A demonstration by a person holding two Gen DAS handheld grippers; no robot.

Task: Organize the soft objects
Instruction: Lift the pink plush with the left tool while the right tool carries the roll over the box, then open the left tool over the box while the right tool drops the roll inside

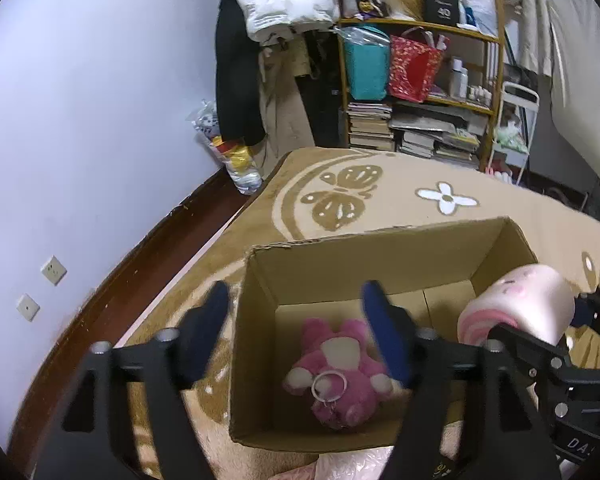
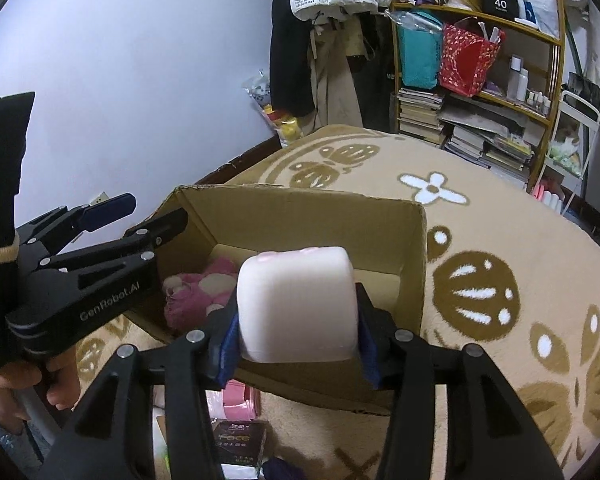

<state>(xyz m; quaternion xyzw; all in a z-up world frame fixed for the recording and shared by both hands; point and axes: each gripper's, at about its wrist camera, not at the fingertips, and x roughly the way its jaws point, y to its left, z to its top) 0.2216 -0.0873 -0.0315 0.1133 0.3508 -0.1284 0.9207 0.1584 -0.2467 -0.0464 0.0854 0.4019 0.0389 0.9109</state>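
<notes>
An open cardboard box (image 1: 364,240) (image 2: 300,206) stands on the beige carpet. A pink plush bear (image 1: 336,376) with a key ring lies on its floor; it also shows in the right wrist view (image 2: 196,288). My left gripper (image 1: 300,332) is open and empty above the box's left side; the right wrist view shows it (image 2: 148,212) at the box's left rim. My right gripper (image 2: 298,340) is shut on a pale pink soft cube (image 2: 298,304), held over the box's near edge. The left wrist view shows that cube (image 1: 520,308) at the box's right side.
A cluttered shelf (image 1: 420,80) with books and bags stands at the back. Hanging clothes (image 1: 236,52) and a plastic bag (image 1: 236,156) are by the wall. Pink packets (image 2: 236,396) and a dark box (image 2: 240,440) lie in front of the cardboard box.
</notes>
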